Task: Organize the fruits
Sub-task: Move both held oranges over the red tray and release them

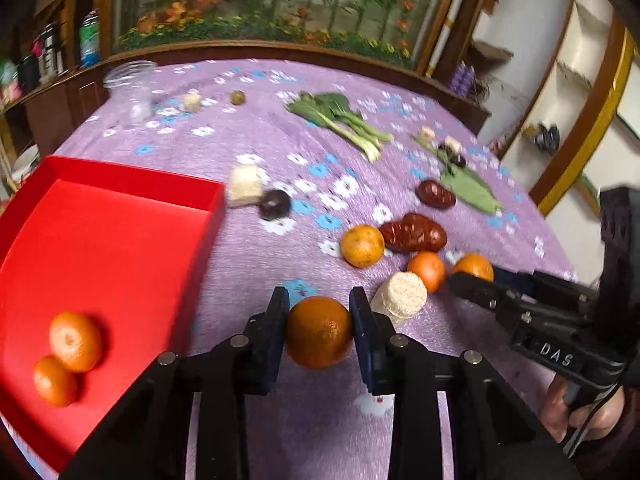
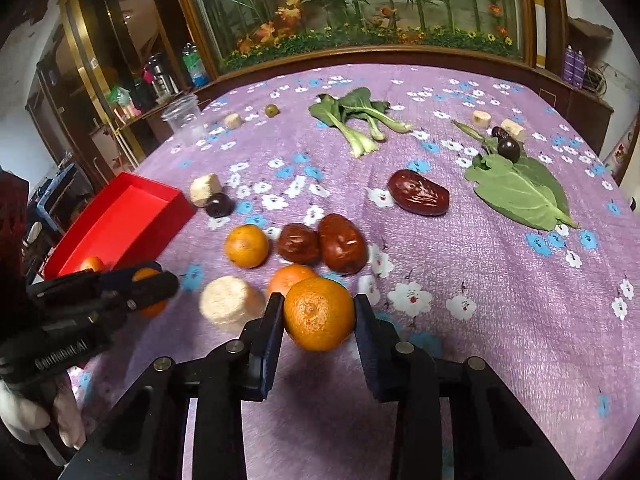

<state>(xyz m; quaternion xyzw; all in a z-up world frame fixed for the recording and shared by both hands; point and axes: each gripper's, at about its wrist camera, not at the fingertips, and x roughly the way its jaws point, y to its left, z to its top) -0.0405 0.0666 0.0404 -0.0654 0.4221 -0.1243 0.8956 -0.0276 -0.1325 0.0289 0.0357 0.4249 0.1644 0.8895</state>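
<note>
Two mandarins [image 1: 64, 356] already sit in the red tray [image 1: 120, 184] in the left wrist view, so the tray is evidently the fruit drop-off. Left gripper [image 1: 319, 332] is clamped on a third mandarin [image 1: 318, 332], pads pressing both sides; it looks lifted off the purple floral cloth [image 1: 260, 128], probably tray-bound, and the tray lies just to its left. Corn cob piece [image 1: 400, 294] sits right beside that grip, untouched. Right wrist view: right gripper [image 2: 318, 316] has a mandarin [image 2: 318, 314] between its fingers, both pads seem to touch the skin, so I read it as gripped; whether it rests on the cloth I cannot tell. Loose mandarin [image 2: 246, 246], one more [image 2: 290, 278] behind the held one and three red dates [image 2: 342, 248] remain out. Bok choy [image 2: 356, 120] and the green leaf [image 2: 520, 188] lie farther back, likely not fruit-tray items.
</note>
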